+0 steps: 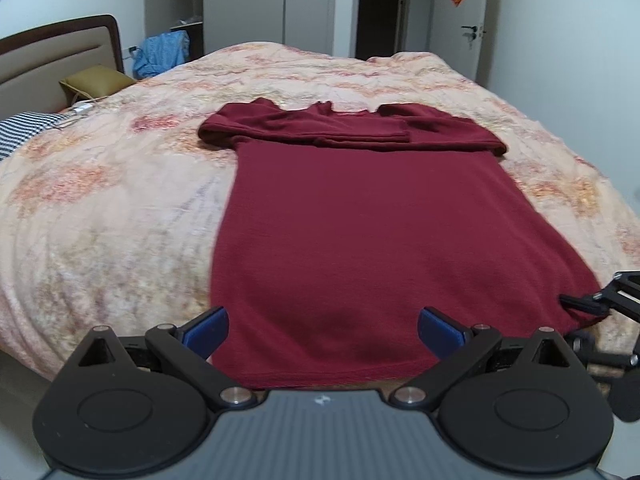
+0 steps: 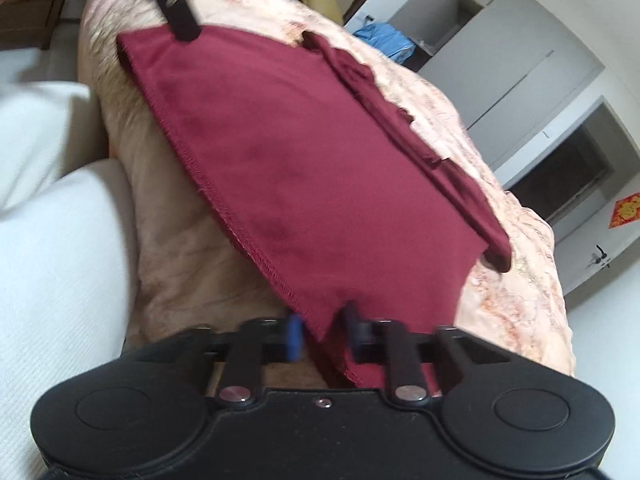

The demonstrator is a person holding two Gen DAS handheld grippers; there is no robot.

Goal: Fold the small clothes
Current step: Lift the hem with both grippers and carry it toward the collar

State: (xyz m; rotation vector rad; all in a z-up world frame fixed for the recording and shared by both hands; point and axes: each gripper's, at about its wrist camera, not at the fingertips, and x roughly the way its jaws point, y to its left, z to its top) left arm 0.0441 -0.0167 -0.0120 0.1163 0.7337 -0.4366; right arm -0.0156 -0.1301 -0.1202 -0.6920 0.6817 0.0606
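A dark red knit top (image 1: 352, 216) lies flat on the bed, hem toward me, both sleeves folded across its far end. My left gripper (image 1: 322, 330) is open, its blue pads on either side of the hem's left part. My right gripper (image 2: 322, 330) has its jaws closed on the hem's right corner, with the red cloth (image 2: 320, 200) pinched between the blue pads. In the left wrist view the right gripper (image 1: 584, 304) shows at the shirt's lower right corner. In the right wrist view the left gripper's finger (image 2: 176, 4) touches the hem's far corner.
The bed has a peach floral blanket (image 1: 120, 184). A mustard pillow (image 1: 98, 82), a striped cloth (image 1: 24, 126) and a charger cable lie near the headboard. Blue clothes (image 1: 160, 50) sit by the wardrobe. A white cushion (image 2: 52, 240) lies beside the bed.
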